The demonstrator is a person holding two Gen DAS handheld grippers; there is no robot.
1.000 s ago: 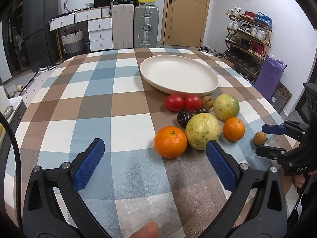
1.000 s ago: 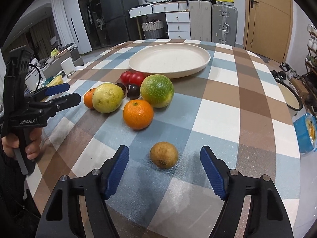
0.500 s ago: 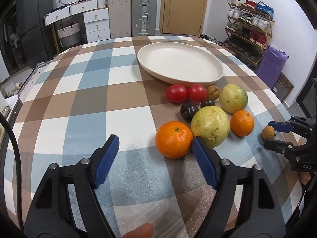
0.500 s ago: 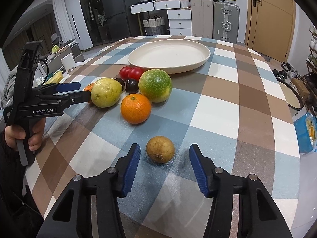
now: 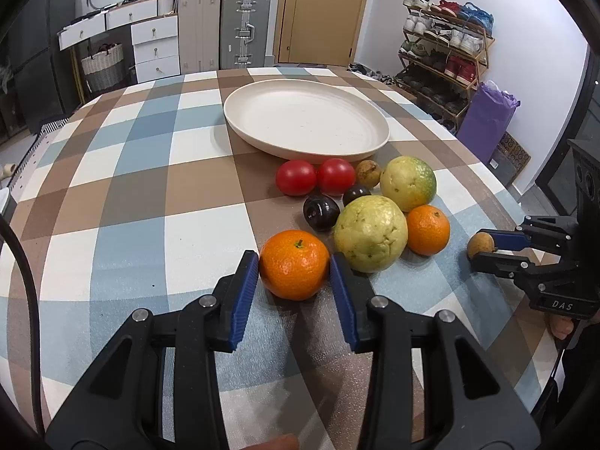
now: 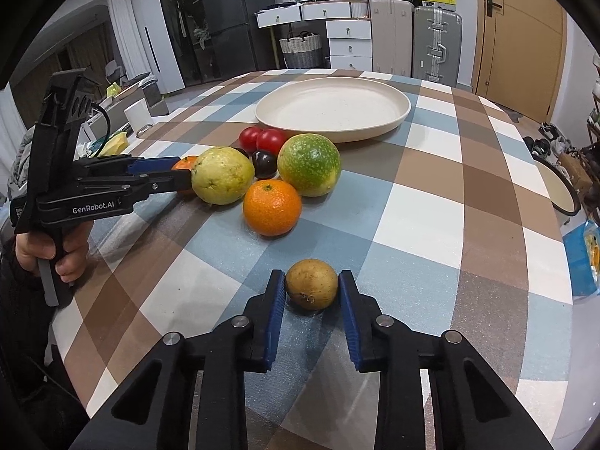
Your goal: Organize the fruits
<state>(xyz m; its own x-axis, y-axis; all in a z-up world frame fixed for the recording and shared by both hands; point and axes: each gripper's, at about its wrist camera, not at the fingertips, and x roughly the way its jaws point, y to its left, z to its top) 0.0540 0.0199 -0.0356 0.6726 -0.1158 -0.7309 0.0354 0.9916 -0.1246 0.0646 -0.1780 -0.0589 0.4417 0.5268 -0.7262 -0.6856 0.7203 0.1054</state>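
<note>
The big orange (image 5: 294,264) sits on the table between the blue pads of the left tongs (image 5: 294,281), which squeeze it on both sides. A yellow-green fruit (image 5: 370,233) touches its right side. The right tongs (image 6: 312,300) pinch a small brown fruit (image 6: 312,288) (it rests on the checked cloth (image 6: 431,202)). Past both tongs lies a cream plate (image 5: 262,133).

The left gripper (image 6: 183,174), which sits left of the plate (image 6: 393,122), carries white letters "GenRobot.AI" on its black side. The right gripper (image 5: 487,249), seen to the right of the plate (image 5: 240,127), shows "DAS" on its body
</note>
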